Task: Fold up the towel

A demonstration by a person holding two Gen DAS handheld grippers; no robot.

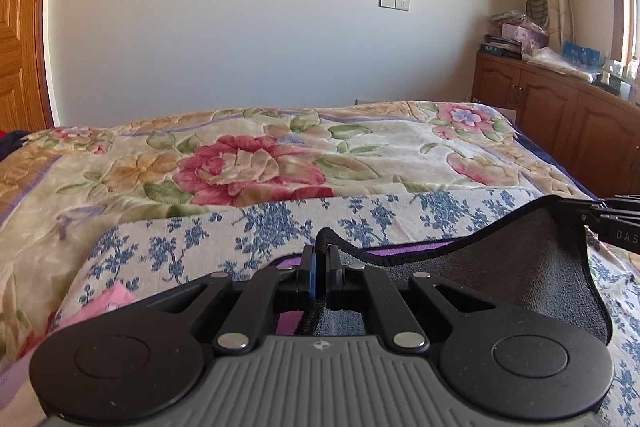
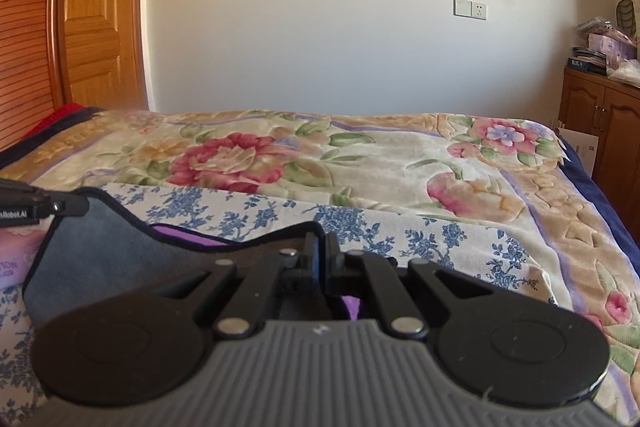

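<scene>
The towel is dark grey with a black hem and a purple underside. It hangs stretched between my two grippers, just above a blue-flowered sheet. My left gripper is shut on one corner of the hem. In the left wrist view my right gripper shows at the right edge, shut on the other corner. From the right wrist view, the right gripper pinches the towel at its hem, and the left gripper holds the far corner at the left.
A flowered blanket covers the bed beyond the sheet. A wooden cabinet with clutter on top stands at the right, and a wooden door at the left. A pink item lies on the bed near my left gripper.
</scene>
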